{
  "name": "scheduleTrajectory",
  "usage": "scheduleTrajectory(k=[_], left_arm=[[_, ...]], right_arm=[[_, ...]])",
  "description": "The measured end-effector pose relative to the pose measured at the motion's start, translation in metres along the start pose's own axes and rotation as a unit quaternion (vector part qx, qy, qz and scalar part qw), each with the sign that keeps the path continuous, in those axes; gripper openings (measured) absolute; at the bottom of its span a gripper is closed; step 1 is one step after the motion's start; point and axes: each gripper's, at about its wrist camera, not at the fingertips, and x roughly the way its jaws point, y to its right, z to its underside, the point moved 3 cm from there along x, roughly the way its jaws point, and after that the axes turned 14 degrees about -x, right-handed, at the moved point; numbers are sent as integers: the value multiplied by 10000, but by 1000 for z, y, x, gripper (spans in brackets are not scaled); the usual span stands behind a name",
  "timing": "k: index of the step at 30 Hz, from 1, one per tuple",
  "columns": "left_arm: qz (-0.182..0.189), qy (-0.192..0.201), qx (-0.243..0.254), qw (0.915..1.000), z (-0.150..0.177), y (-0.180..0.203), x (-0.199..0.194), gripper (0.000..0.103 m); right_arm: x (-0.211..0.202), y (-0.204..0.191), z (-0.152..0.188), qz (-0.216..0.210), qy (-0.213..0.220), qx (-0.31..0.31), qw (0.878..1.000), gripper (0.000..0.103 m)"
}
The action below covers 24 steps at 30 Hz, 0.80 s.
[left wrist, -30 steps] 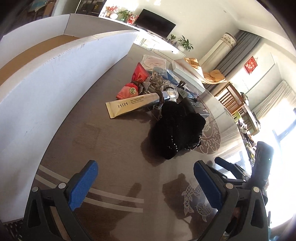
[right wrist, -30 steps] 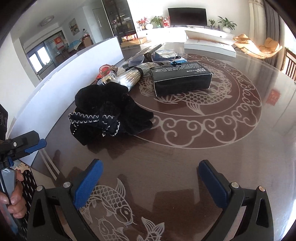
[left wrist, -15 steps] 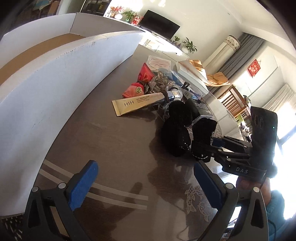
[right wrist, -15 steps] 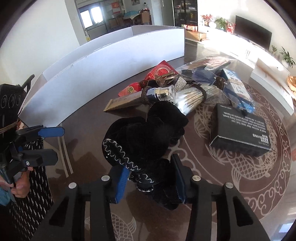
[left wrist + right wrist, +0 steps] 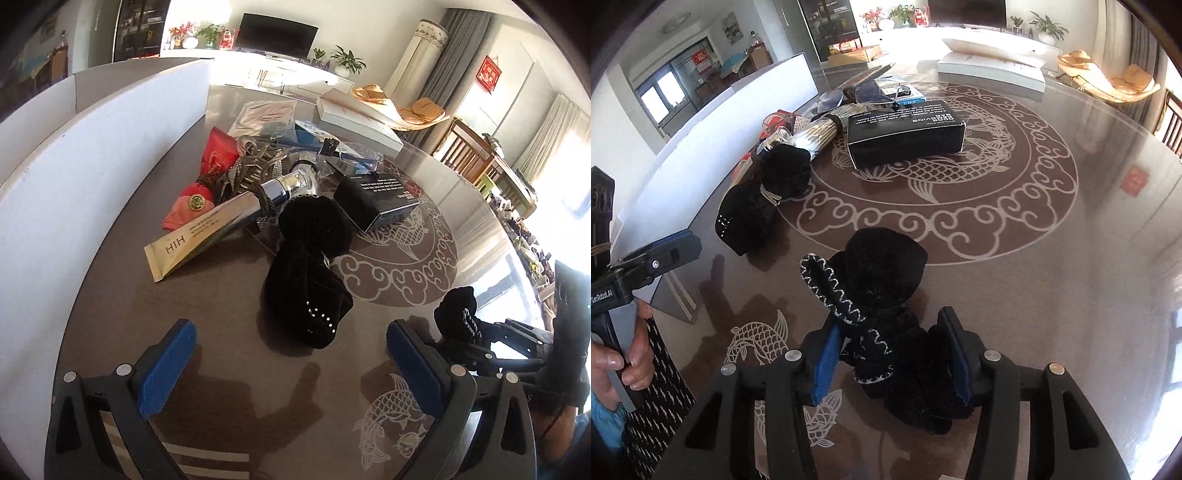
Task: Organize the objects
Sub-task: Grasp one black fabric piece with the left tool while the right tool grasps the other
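Note:
Two black fuzzy gloves with white stitching are on the dark patterned table (image 5: 1052, 280). One glove (image 5: 879, 273) sits between the pads of my right gripper (image 5: 890, 354). The jaws are opening a little, and the pads still press its cuff. In the left wrist view that glove (image 5: 456, 314) shows at the right, in the right gripper (image 5: 480, 332). The other glove (image 5: 306, 288) lies on the table just ahead of my left gripper (image 5: 291, 365), which is open with nothing between its fingers. From the right wrist, this glove (image 5: 753, 210) lies at the left.
Behind the lying glove are a gold cream tube (image 5: 207, 229), a red pouch (image 5: 207, 173), a black box (image 5: 376, 195), a silver bundle (image 5: 820, 129) and plastic bags. A white board wall (image 5: 92, 177) runs along the left. A flat white box (image 5: 354, 118) lies far back.
My right gripper came in, closed on one black glove and pulled it away from the pile toward the near right. The other glove stayed. My left gripper shifted sideways, still open.

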Motion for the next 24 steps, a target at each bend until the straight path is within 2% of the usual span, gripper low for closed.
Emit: scheduleTrajectory(k=[3,6,11,14,16,24], left_arm=[[-206,-216,140,9995,-8,18,26,103],[-373,-355,257,9983,-9,29,44,103],[-754,-180,583,9953,-6,40,53,103],[-1153,-112,874,9894,-2,46,59,103],[-1183,-77,856,9892,-2,47,60,103],[-1276,-179,809,9884,-5,47,62,103]], right_arm=[[0,0,4,12,41,23,10000,71],[-1,-2,6,148,57,-130,9998,75],[6,-10,8,209,-6,-643,9977,86],[12,-18,9,314,-135,-1135,9930,92],[15,-19,10,185,-209,-1213,9922,103],[15,-19,14,143,-226,-1325,9908,103]])
